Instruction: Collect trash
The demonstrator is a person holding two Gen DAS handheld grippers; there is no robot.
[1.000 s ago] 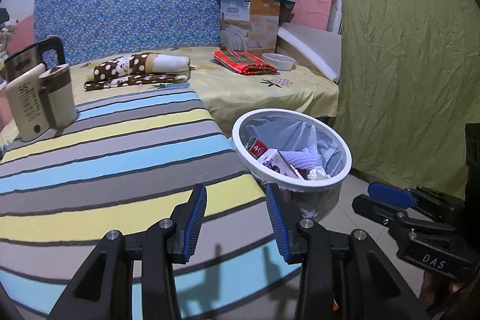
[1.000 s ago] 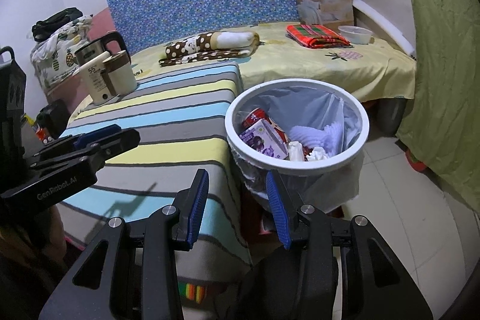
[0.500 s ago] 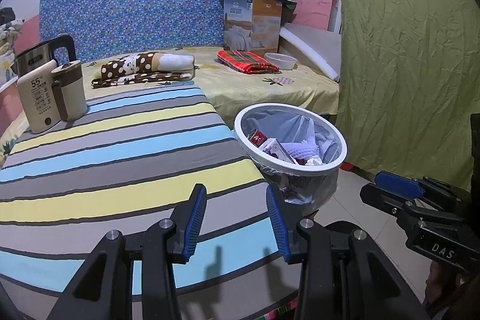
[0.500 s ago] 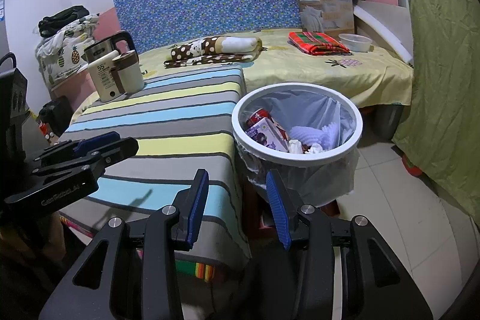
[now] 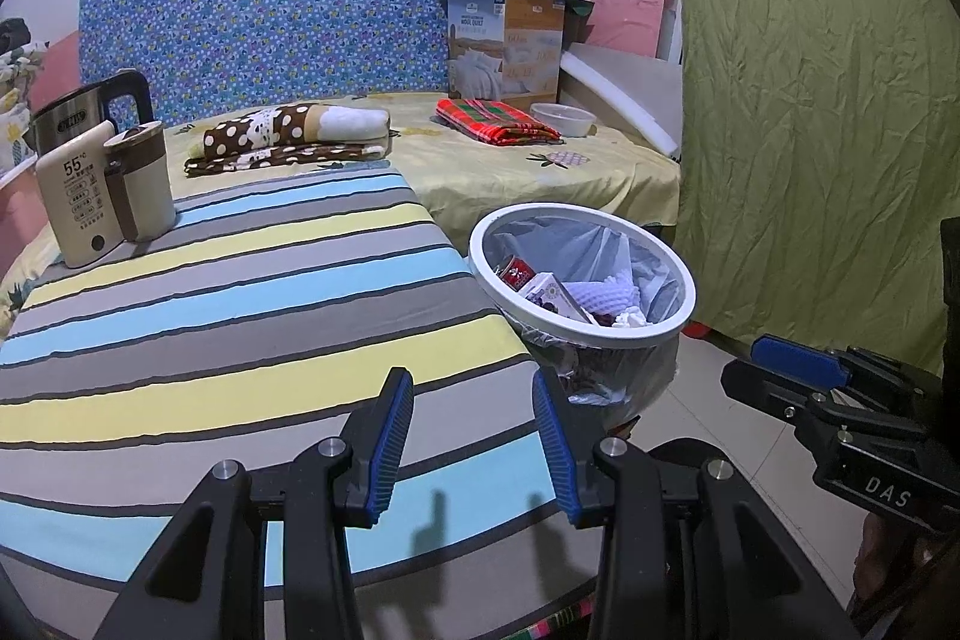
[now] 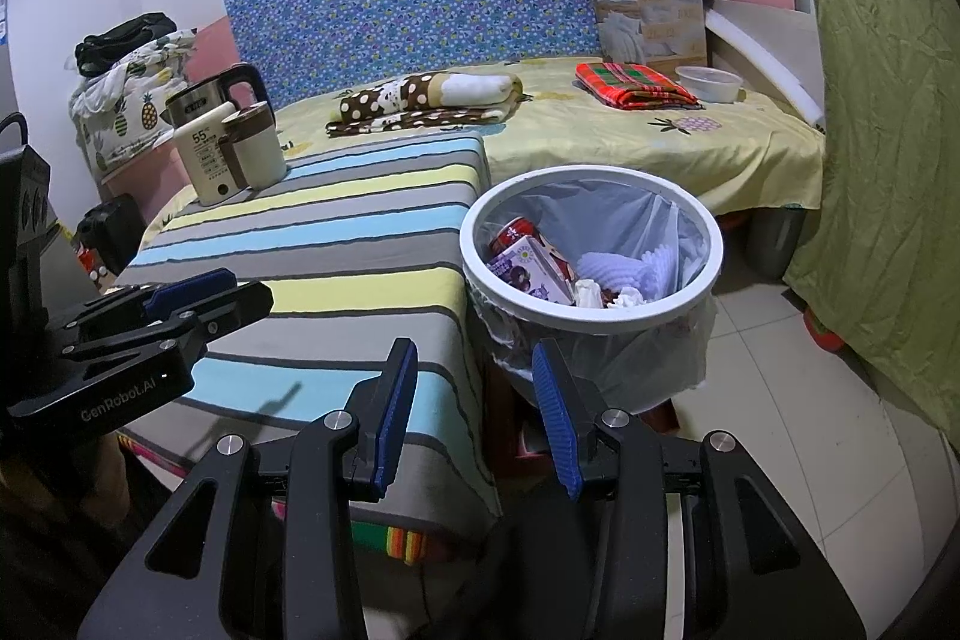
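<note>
A white-rimmed trash bin [image 5: 684, 307] [image 6: 711, 274] lined with a clear bag stands on the floor beside the striped table [image 5: 210, 316] [image 6: 336, 244]. It holds a purple carton [image 6: 531, 271], a red can [image 6: 513, 232], white foam net [image 6: 618, 268] and crumpled tissue. My left gripper [image 5: 474, 421] is open and empty over the table's near edge. My right gripper [image 6: 474, 394] is open and empty, low in front of the bin. Each gripper shows in the other's view, the right in the left wrist view [image 5: 798, 364] and the left in the right wrist view [image 6: 192, 289].
A kettle [image 6: 207, 100] and cream appliance [image 6: 231, 154] stand at the table's far left. Behind is a bed with a yellow sheet [image 6: 630, 142], dotted cloth [image 6: 426, 97], red plaid cloth [image 6: 633, 85], bowl [image 6: 708, 82] and box [image 6: 651, 10]. A green curtain [image 5: 810, 100] hangs at right.
Both grippers have drawn back and up from the bin and table, so the bin looks smaller and farther. Both stay open and empty.
</note>
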